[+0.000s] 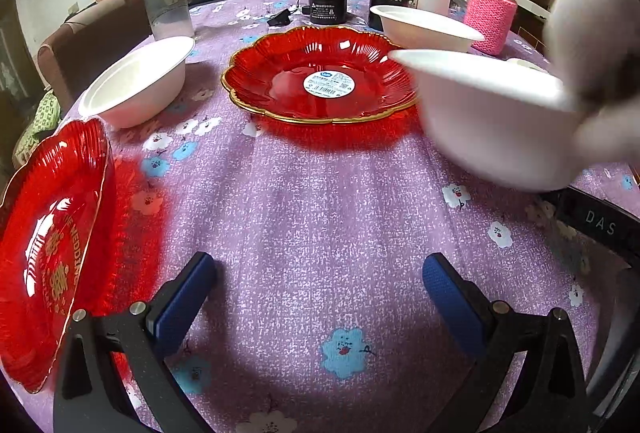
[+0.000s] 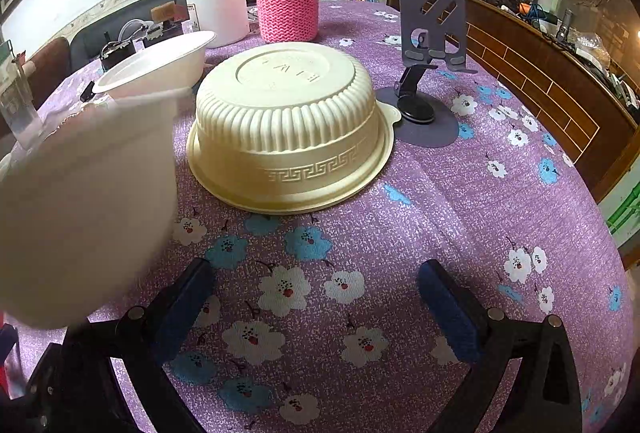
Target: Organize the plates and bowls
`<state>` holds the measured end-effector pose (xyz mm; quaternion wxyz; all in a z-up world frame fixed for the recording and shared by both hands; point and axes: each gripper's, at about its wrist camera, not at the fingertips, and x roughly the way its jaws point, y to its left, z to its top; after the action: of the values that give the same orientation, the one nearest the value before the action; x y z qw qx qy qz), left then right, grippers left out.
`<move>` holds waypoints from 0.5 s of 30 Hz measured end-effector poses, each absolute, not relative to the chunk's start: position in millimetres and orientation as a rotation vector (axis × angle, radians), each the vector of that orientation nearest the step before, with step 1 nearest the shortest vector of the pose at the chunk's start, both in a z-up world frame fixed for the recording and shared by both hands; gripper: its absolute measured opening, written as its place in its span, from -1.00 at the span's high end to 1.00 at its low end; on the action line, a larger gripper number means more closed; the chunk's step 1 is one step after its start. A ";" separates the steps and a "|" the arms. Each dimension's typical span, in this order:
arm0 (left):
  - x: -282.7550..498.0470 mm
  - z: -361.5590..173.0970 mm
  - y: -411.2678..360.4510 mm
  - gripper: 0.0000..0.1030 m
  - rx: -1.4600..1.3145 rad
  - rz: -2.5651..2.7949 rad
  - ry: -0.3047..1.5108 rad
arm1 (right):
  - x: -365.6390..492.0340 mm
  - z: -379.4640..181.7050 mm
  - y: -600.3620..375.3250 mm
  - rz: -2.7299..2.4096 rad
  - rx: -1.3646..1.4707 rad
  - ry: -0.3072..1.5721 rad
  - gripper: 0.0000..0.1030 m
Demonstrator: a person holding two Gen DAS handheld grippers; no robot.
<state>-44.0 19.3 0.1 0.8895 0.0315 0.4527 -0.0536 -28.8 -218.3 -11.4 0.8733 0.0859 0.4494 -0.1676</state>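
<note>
A white bowl [image 1: 492, 121] hangs blurred in the air above the right part of the desk [image 1: 320, 201], just beside the red gold-rimmed plate [image 1: 320, 73] at the middle. What carries it is hard to make out: a pale blurred shape [image 1: 592, 33] reaches in from the upper right and meets its rim, and neither pair of tongs has it. The same bowl fills the left edge of the right wrist view.

Both tools sit low over the purple flowered cloth with nothing between their pads. The left tongs [image 1: 320, 289] are spread wide, and so are the right tongs [image 2: 316, 297].

As for the tidying, little looks done. A second white bowl [image 1: 136, 81] stands alone at the left, a third white bowl [image 1: 424, 27] at the back near the pink knitted bottle [image 1: 490, 9], and a second red plate [image 1: 52, 245] lies tilted at the near left edge, well apart from the first. A large cream bowl [image 2: 288, 121] rests upside down on the right side, beside a grey phone stand [image 2: 430, 33]. Nothing is stacked yet. I would judge that the bowls have still to be nested and the two plates brought together.
</note>
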 end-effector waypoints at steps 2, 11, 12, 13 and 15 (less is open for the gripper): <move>-44.2 0.4 18.7 -1.00 0.067 -0.111 0.940 | -28.5 -11.6 -219.3 -0.350 0.180 0.939 -0.98; -43.6 0.7 18.8 -1.00 0.066 -0.112 0.940 | -28.5 -10.9 -219.7 -0.350 0.180 0.939 -0.98; -43.5 0.8 18.4 -1.00 0.066 -0.111 0.940 | -28.2 -12.8 -218.0 -0.351 0.179 0.939 -0.98; -43.4 0.8 18.5 -1.00 0.066 -0.111 0.940 | -28.3 -12.9 -217.9 -0.351 0.179 0.939 -0.98; -43.7 0.8 18.8 -1.00 0.065 -0.110 0.940 | -28.7 -12.8 -218.2 -0.351 0.179 0.939 -0.98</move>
<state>-43.6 18.8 0.8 0.8896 0.0313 0.4525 -0.0532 -28.6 -218.2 -12.8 0.8732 0.0858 0.4495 -0.1679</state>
